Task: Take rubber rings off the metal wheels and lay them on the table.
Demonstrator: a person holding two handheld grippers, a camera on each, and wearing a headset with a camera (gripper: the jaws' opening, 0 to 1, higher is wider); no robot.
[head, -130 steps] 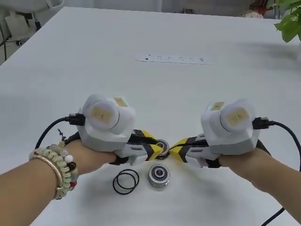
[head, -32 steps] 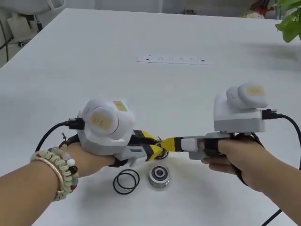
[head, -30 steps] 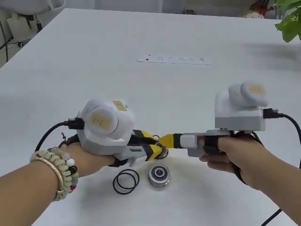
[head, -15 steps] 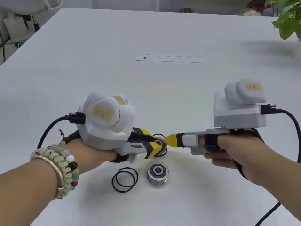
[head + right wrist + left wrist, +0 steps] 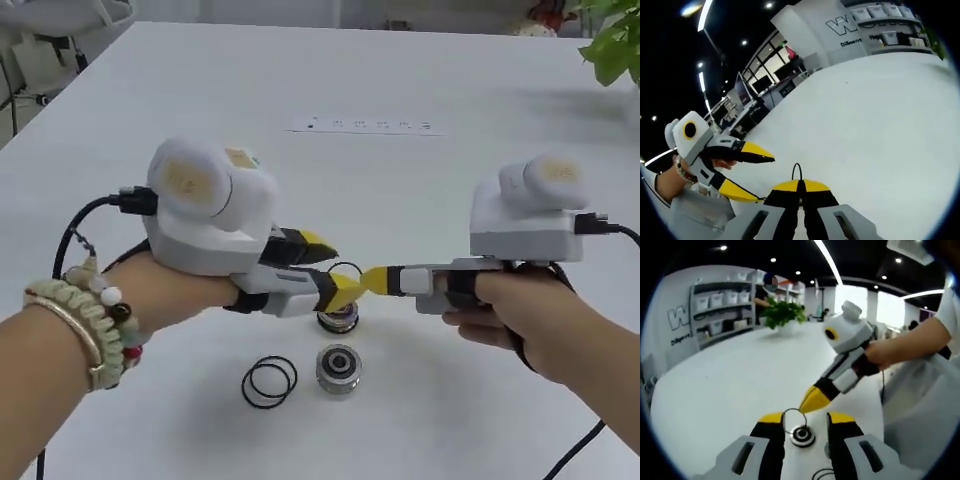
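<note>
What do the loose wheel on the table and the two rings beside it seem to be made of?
The loose wheel looks like bare metal: silvery grey, with bright glints on its rim and a dark centre. The two rings beside it look like black rubber: thin, matte, without shine, though the look alone cannot rule out plastic.

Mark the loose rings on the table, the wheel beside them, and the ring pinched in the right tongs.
loose rings [image 5: 243, 384]: head view, left rim.
wheel [image 5: 338, 367]: head view, hub.
pinched ring [image 5: 796, 164]: right gripper view, loop top.
</note>
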